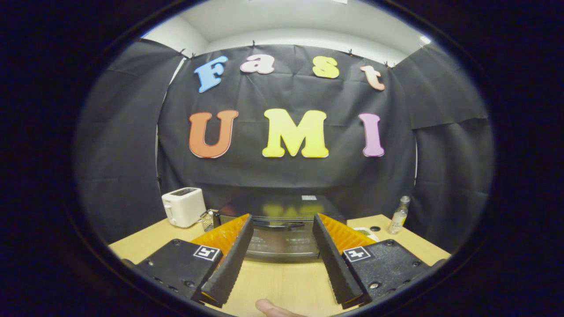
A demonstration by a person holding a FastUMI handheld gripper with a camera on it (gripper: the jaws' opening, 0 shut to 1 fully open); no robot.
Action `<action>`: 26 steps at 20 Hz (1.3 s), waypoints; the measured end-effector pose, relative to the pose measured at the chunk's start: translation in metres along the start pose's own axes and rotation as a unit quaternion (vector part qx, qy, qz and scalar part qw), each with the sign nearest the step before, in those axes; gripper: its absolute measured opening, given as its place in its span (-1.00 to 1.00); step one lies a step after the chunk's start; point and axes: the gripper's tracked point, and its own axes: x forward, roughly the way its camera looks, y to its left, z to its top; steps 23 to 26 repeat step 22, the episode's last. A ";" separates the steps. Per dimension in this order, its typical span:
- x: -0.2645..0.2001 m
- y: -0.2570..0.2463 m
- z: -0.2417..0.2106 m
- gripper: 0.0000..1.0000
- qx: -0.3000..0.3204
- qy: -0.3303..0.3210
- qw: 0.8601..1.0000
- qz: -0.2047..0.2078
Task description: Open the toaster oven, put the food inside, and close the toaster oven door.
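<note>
pale wood desk [282, 281] runs under and past your hand-held gripper [282, 224], whose fingers stand wide apart with nothing between them. black toaster oven [282, 229] sits just ahead of the fingertips, framed in the gap, its door shut and the handle [280, 224] across the top of the door. white toaster [183, 206] stands beyond your left finger. small clear bottle [398, 215] stands beyond the right finger, with a plate [365, 231] of something greenish nearer that finger. a fingertip [273, 308] shows below the gripper.

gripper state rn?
Gripper: open, holding nothing; fingers apart, toaster oven with its door shut just ahead between them.
</note>
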 end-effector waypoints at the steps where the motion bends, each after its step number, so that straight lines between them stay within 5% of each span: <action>1: -0.018 -0.006 0.016 0.75 0.001 -0.013 1.000 -0.001; 8: -0.133 -0.053 0.090 0.84 -0.018 -0.073 0.996 -0.047; 12: -0.176 -0.053 0.102 0.99 -0.019 -0.105 0.994 -0.038; 26: -0.196 -0.068 0.102 1.00 -0.017 -0.097 0.993 -0.065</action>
